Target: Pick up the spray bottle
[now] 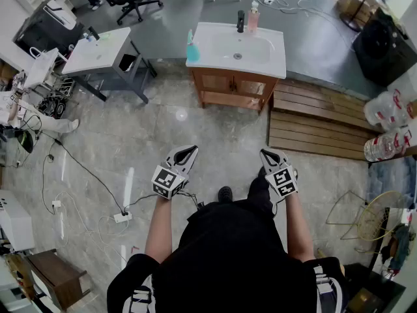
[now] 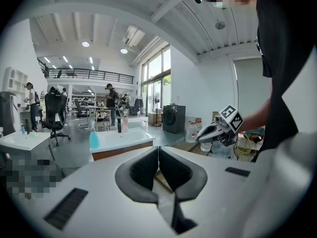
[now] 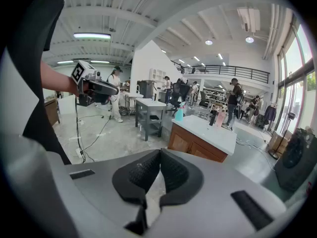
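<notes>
The left gripper (image 1: pixel 187 151) and right gripper (image 1: pixel 268 155), jaws pressed together empty, merely aim at the distant turquoise plastic spray bottle (image 1: pixel 193 47) (too far to grasp).

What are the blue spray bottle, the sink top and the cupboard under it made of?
The blue spray bottle is probably plastic: it has a smooth, bright, even tint, and may be slightly see-through. The sink top is white, smooth and glossy, perhaps glazed ceramic or a stone-like cast; I can't tell which. The cupboard looks like varnished wood: it is warm brown with panelled doors.
</notes>
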### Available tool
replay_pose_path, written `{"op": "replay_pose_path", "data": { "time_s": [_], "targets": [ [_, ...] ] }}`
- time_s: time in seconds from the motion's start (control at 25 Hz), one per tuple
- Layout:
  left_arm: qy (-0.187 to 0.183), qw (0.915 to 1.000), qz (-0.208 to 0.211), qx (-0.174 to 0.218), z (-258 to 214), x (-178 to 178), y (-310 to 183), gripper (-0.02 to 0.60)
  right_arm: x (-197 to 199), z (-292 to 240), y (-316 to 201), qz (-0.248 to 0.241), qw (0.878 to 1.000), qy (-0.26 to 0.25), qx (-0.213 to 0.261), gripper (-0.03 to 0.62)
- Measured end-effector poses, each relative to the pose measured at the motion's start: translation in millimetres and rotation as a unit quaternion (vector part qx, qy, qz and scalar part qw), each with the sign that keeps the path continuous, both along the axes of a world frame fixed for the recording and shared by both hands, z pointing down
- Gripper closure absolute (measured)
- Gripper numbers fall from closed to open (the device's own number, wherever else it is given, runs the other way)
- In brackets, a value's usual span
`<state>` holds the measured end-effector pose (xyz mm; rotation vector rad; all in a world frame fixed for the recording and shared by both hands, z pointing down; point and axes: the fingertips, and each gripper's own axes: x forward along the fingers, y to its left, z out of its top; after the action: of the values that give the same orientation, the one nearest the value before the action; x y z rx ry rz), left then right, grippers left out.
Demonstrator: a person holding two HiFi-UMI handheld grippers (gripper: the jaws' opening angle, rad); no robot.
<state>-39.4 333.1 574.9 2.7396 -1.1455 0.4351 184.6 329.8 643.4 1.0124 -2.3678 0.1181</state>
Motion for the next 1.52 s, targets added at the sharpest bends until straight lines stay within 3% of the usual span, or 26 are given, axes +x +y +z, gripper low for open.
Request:
{"op": "replay_pose_path", "data": {
  "time_s": [1.12,1.52],
  "targets": [
    [-0.009,0.9997,-0.023,0.008,-9.3,-26.8,-0.1,0.557,-16.3,-11.1,-4.4,0.004,1.000,-0.005,0.018,0.577],
    [-0.020,0.9994,-0.028,0.003,-10.6,-15.6,-6.7,0.557,-2.6,-8.7,-20.4,0.014,1.000,-0.019,0.016,0.577]
  ]
}}
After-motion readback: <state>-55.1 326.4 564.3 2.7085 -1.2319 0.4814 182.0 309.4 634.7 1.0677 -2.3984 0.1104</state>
